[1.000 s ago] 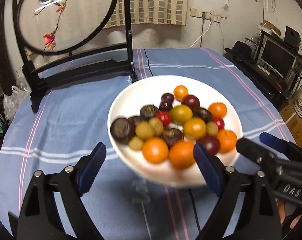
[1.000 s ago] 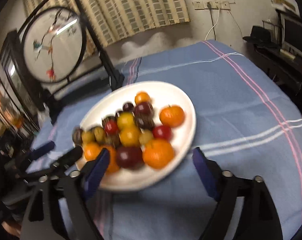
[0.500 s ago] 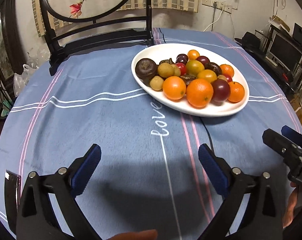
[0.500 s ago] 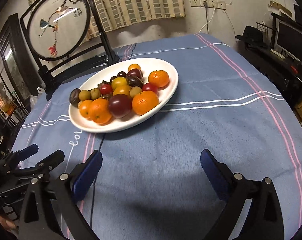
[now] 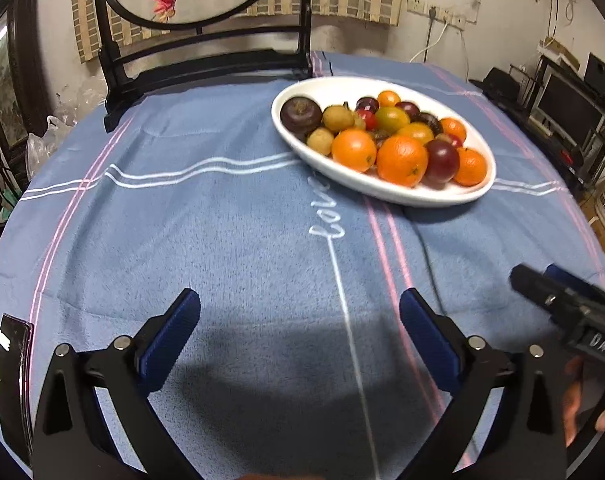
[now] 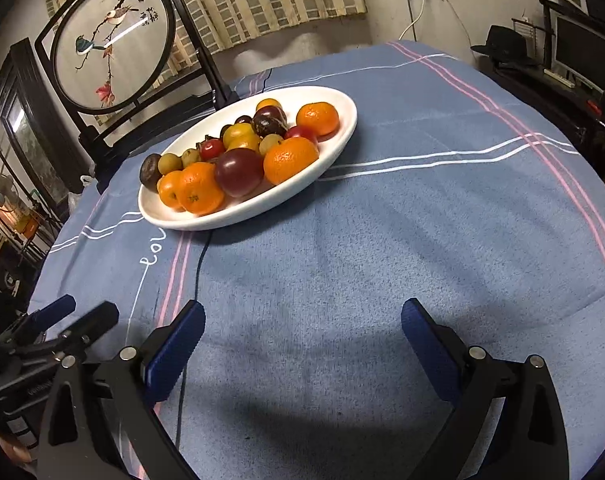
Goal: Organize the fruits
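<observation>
A white oval plate (image 5: 382,194) (image 6: 222,222) rests on the blue tablecloth, heaped with fruit: oranges (image 5: 401,160) (image 6: 290,160), a dark red plum (image 5: 441,160) (image 6: 238,171), a dark round fruit (image 5: 301,113) at its left end, and small yellow, brown and red ones. My left gripper (image 5: 298,300) hovers open over bare cloth, well short of the plate. My right gripper (image 6: 302,308) is open too, nothing between its fingers, with the plate ahead to its left. Each gripper shows in the other's view: the right gripper (image 5: 538,274), the left gripper (image 6: 86,308).
A black wooden stand holding a round embroidered screen (image 5: 206,60) (image 6: 110,40) stands at the table's far edge behind the plate. A thin black cable (image 6: 198,264) runs across the cloth from under the plate. Shelves with a monitor (image 5: 566,112) lie beyond the right table edge.
Both grippers have drawn back from over the plate toward the near side of the table and sunk lower. The plate now sits farther ahead. Both jaws have widened a little.
</observation>
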The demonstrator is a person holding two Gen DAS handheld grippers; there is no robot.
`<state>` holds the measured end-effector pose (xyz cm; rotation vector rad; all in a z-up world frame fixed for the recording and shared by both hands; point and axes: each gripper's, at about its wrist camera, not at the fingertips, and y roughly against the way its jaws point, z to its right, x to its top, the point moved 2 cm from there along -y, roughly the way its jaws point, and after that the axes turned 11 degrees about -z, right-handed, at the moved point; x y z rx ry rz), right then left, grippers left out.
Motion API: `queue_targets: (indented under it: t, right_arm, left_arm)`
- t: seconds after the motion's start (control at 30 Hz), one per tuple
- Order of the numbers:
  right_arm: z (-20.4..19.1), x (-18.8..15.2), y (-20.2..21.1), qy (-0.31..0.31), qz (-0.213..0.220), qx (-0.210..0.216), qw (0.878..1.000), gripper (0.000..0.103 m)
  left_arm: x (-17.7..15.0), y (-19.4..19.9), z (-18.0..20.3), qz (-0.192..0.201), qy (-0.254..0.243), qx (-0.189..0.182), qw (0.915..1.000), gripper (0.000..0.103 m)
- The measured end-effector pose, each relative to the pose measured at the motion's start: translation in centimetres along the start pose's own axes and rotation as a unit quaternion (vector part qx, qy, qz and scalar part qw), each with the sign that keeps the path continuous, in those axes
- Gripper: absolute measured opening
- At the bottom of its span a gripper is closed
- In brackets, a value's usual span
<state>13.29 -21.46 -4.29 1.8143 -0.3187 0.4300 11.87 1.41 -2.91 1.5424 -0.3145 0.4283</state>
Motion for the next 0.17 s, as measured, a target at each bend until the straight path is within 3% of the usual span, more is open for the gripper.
queue_targets:
  t: [0.17]
  right_arm:
    - [-0.28,-0.19,-0.37,0.015,-0.016,-0.006,1.0,0.099]
  left_arm:
    - [-0.12,-0.87,-1.1,-0.009,0.026,0.002,0.9996,0.098]
